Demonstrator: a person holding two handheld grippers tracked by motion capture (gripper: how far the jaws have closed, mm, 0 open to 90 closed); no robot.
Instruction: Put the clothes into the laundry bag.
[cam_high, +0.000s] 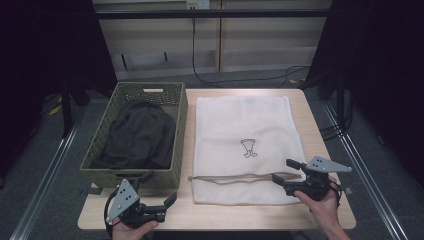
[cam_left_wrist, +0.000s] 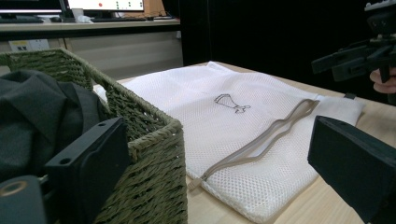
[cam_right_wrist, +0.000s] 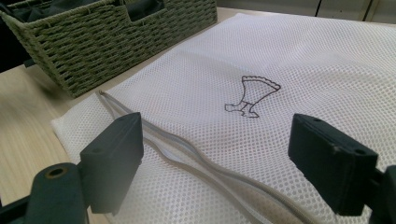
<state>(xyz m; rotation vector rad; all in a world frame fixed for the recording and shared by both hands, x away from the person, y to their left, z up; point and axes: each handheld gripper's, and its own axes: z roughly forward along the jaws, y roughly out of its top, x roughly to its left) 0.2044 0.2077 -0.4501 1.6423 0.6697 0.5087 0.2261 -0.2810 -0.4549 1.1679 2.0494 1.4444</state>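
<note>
A white mesh laundry bag lies flat on the table, with a small drawn figure in its middle and a grey zipper running along its near end. The bag and its zipper also show in the left gripper view, and the bag with its zipper in the right gripper view. A green woven basket left of the bag holds dark clothing. My left gripper is open near the basket's front corner. My right gripper is open over the bag's near right part.
The basket wall stands close by my left jaw. The other hand's gripper shows at the upper right of the left gripper view. Bare wood runs along the table's front edge. Cables lie on the floor behind.
</note>
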